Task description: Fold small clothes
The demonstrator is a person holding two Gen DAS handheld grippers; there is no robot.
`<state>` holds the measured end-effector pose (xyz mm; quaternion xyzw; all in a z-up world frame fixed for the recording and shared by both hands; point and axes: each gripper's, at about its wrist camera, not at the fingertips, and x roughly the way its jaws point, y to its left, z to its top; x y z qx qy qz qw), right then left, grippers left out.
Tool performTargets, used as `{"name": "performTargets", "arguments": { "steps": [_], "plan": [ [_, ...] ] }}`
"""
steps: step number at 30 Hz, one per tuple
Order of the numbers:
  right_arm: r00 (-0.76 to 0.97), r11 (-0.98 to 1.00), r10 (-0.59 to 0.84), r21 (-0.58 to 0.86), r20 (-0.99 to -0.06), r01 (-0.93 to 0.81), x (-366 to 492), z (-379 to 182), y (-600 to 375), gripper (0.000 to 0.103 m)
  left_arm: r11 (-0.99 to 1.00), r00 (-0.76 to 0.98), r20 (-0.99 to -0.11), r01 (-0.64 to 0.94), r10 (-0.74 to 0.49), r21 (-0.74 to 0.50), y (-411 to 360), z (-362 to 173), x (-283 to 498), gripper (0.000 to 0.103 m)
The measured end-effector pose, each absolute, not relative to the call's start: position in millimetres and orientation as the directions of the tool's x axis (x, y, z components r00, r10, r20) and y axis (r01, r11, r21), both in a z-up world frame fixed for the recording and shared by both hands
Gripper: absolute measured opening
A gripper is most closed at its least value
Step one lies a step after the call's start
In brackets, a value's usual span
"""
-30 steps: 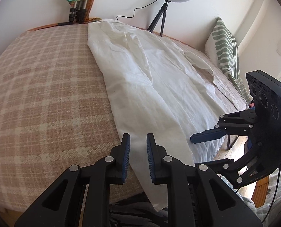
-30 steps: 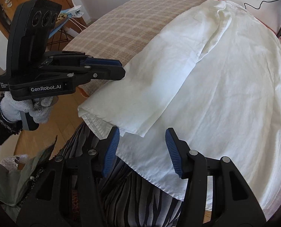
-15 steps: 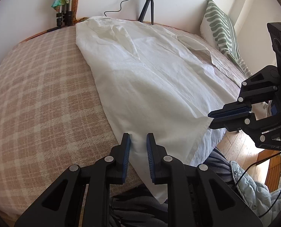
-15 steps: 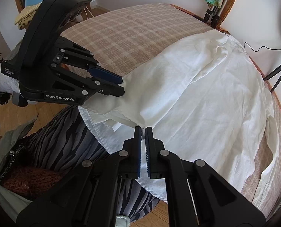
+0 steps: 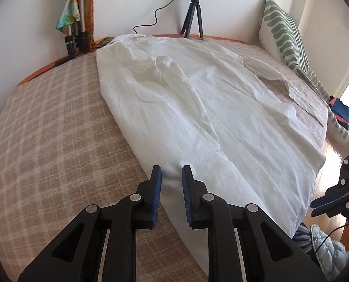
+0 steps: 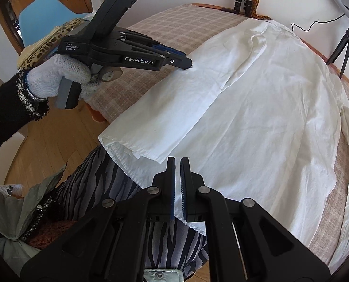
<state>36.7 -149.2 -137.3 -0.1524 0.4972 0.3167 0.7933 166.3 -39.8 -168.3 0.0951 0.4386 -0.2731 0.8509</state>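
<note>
A white shirt [image 5: 198,108] lies spread on the plaid bed cover [image 5: 45,141], its left side folded over the body. In the right wrist view the shirt [image 6: 256,117] hangs its hem over the bed's near edge. My left gripper [image 5: 171,176] sits at the shirt's folded left edge with a narrow gap between its jaws, the cloth under them. It shows in the right wrist view [image 6: 186,64], tips touching the fold. My right gripper [image 6: 177,178] is shut on the shirt's bottom hem; it appears at the right edge of the left wrist view [image 5: 334,202].
A ring-light tripod [image 5: 194,16] and folded stands [image 5: 77,33] are at the bed's far side against the wall. A green striped pillow [image 5: 285,35] leans at the right. A blue chair [image 6: 45,21] stands on the wooden floor [image 6: 57,141]. Striped trousers [image 6: 104,188] are below the hem.
The right gripper closed on the hem, having been wide open a second ago. The left gripper moved forward onto the bed along the folded edge. The shirt's hem was drawn straighter.
</note>
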Motion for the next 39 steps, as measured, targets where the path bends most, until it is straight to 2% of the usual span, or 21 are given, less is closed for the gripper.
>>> {"name": "performTargets", "arguments": {
  "steps": [3,8,14,19,20,21,22,24,25,27,33,34,36,39],
  "plan": [
    [0.299,0.766,0.348,0.086,-0.888,-0.637,38,-143,-157,0.005,0.815,0.458,-0.813,0.578,-0.36,-0.035,-41,-178,148,0.016],
    [0.295,0.801,0.369,0.141,-0.881,-0.582,46,-148,-176,0.005,0.811,0.445,-0.802,0.58,-0.398,-0.08,-30,-173,118,0.016],
    [0.321,0.822,0.403,0.185,-0.857,-0.538,53,-142,-189,0.005,0.786,0.481,-0.795,0.618,-0.37,0.008,-44,-180,70,0.016],
    [0.372,0.856,0.41,0.212,-0.833,-0.471,54,-138,-215,0.006,0.809,0.474,-0.785,0.585,-0.399,-0.059,-40,-177,60,0.016],
    [0.383,0.866,0.406,0.216,-0.83,-0.452,56,-137,-222,0.008,0.806,0.464,-0.788,0.588,-0.405,-0.068,-41,-175,58,0.016],
    [0.396,0.875,0.404,0.221,-0.825,-0.431,56,-136,-231,0.016,0.804,0.456,-0.791,0.59,-0.407,-0.074,-43,-173,56,0.016],
    [0.41,0.883,0.403,0.229,-0.818,-0.41,57,-135,-241,0.029,0.804,0.452,-0.792,0.59,-0.409,-0.079,-46,-171,53,0.016],
    [0.452,0.899,0.395,0.236,-0.8,-0.369,58,-131,-261,0.046,0.803,0.453,-0.783,0.589,-0.425,-0.095,-50,-163,49,0.016],
    [0.477,0.909,0.385,0.234,-0.79,-0.345,57,-129,-273,0.05,0.802,0.454,-0.777,0.587,-0.435,-0.106,-53,-158,49,0.016],
    [0.513,0.925,0.363,0.237,-0.778,-0.296,58,-126,-297,0.05,0.801,0.455,-0.761,0.583,-0.463,-0.138,-58,-148,50,0.02],
    [0.608,0.97,0.237,0.224,-0.758,-0.099,53,-120,-383,0.05,0.791,0.458,-0.721,0.577,-0.52,-0.204,-85,-128,63,0.022],
    [0.618,0.972,0.216,0.227,-0.756,-0.063,51,-120,-400,0.05,0.792,0.461,-0.718,0.575,-0.521,-0.205,-90,-126,66,0.025],
    [0.63,0.972,0.183,0.235,-0.755,-0.001,49,-120,-431,0.05,0.796,0.472,-0.706,0.565,-0.528,-0.217,-100,-125,71,0.046],
    [0.642,0.973,0.114,0.215,-0.758,0.08,47,-122,-472,0.057,0.787,0.457,-0.693,0.555,-0.558,-0.268,-114,-124,79,0.048]
  ]
}}
